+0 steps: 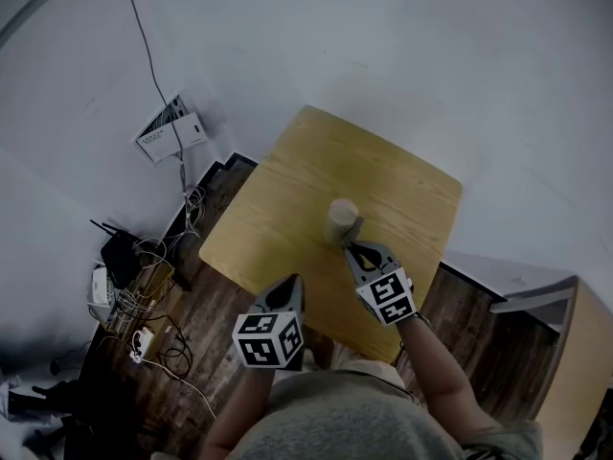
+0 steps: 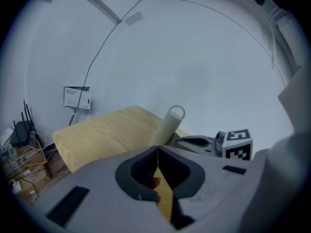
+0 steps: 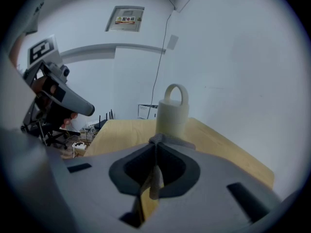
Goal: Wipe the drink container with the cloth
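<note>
Right gripper view: our right hand-held gripper clamps the cloth, bottle just ahead; left hand-held gripper closed, empty.

It looks like a bare office or test room, not a home. Plain white walls enclose a dark wood-plank floor and one small wooden counter. By the wall sit a black router with aerials, a power strip and tangled cables. A white box and a printed sign hang on the walls.
</note>
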Tool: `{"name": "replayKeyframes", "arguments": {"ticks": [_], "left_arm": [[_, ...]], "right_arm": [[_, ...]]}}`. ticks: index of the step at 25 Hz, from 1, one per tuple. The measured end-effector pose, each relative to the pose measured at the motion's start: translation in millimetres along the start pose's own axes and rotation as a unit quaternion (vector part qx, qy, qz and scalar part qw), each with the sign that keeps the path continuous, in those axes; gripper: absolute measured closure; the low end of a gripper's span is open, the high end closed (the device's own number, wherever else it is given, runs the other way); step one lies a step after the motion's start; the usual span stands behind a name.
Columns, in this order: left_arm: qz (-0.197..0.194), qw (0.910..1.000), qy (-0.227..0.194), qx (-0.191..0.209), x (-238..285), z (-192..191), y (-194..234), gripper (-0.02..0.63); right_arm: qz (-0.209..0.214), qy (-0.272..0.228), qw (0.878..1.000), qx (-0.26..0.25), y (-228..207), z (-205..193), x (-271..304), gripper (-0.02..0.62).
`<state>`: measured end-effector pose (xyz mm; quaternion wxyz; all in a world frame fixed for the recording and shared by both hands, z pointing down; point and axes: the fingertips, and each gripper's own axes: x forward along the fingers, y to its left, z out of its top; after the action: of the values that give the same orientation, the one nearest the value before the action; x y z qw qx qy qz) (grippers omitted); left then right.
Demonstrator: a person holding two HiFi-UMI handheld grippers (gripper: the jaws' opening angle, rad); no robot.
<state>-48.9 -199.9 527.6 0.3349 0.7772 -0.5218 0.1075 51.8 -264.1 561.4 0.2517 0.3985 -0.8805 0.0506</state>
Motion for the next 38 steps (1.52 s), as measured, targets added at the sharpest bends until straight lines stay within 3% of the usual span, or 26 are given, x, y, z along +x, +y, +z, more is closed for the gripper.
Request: {"name": "replayKeyframes", "arguments": {"ticks": [24,38], "left_arm": [[0.008,1.0000,0.001,-0.003,-4.5,-0.4,0.9,0.603],[0.005,1.0000,-0.005,0.001,-14.8,-2.3,-2.6,0.603]], "right_arm": [[0.025,0.085,0.995,0.042,10.5,-61.5,32.5,0.583],[0.037,0.043,0.997,0.055,45.9,-40.3,-7.4,0.584]]}}
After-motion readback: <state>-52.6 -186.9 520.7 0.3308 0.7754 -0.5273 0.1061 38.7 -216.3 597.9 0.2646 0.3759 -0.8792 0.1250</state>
